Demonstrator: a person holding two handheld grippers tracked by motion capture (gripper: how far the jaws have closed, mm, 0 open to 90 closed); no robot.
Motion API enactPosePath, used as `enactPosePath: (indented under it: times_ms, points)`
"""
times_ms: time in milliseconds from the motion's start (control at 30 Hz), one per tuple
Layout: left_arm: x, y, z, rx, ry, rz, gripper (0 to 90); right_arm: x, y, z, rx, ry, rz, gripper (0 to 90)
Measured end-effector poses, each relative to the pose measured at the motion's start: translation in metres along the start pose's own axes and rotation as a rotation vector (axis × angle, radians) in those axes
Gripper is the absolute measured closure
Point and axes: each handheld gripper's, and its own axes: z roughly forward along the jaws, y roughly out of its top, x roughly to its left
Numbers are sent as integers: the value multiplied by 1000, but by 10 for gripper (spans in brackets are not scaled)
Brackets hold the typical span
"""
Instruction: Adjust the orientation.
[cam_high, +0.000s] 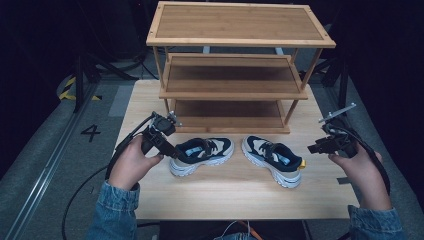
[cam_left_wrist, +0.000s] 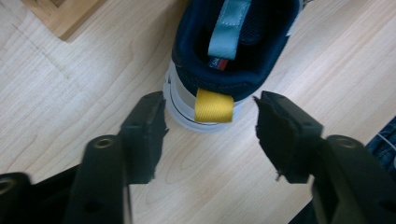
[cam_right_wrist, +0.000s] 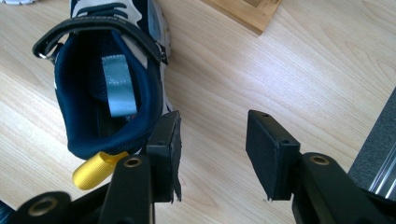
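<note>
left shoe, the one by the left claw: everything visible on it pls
The left shoe is a navy sneaker with cream panels, a strap over the instep and a thick white sole. It rests upright, sole down, on the light wooden table, just in front of the wooden rack, toe towards the other shoe without touching it. In the left gripper view a yellow pull loop sits at the heel and a light blue tab inside the dark lining. The left claw is open, its jaws flanking the heel, not touching.

Two navy and white sneakers (cam_high: 202, 155) (cam_high: 273, 159) sit side by side on the light wooden counter (cam_high: 240, 195), before the three-level bamboo shelf (cam_high: 235, 65).
</note>
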Motion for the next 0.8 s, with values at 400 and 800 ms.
enactPosePath:
  times_ms: [400,800]
  points:
    - [1,0,5,30,-28,2,814,3,1,1,6,-4,-16,569]
    - [-69,-8,8,221,-153,309,835,5,11,-1,-16,-2,-42,563]
